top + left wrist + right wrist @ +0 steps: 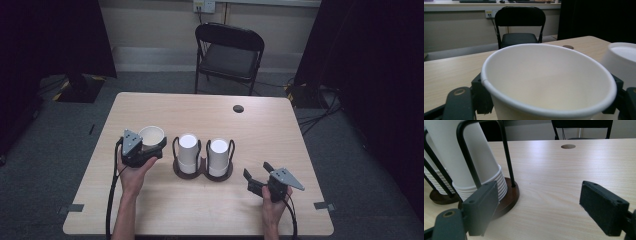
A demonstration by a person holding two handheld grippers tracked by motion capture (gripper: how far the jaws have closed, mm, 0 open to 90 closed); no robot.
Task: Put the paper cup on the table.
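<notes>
Left tongs clamped on a white paper cup, mouth up, pads pressing its wall just under the rim on both sides, as seen in the left gripper view. Cup held upright above the left part of the wooden counter, just beside the left stack of upturned paper cups. Second stack of upturned cups standing immediately right of the first. Both stacks seated in a dark twin cup holder with black wire hoops rising beside each stack. In the right gripper view, near stack and round brown base close to the left pad.

Right tongs spread wide, nothing between the pads, only bare counter. Positioned low over the counter's near right part, right of the holder, apart from it.

Round cable hole in the counter's far side. Black folding chair behind the counter.
</notes>
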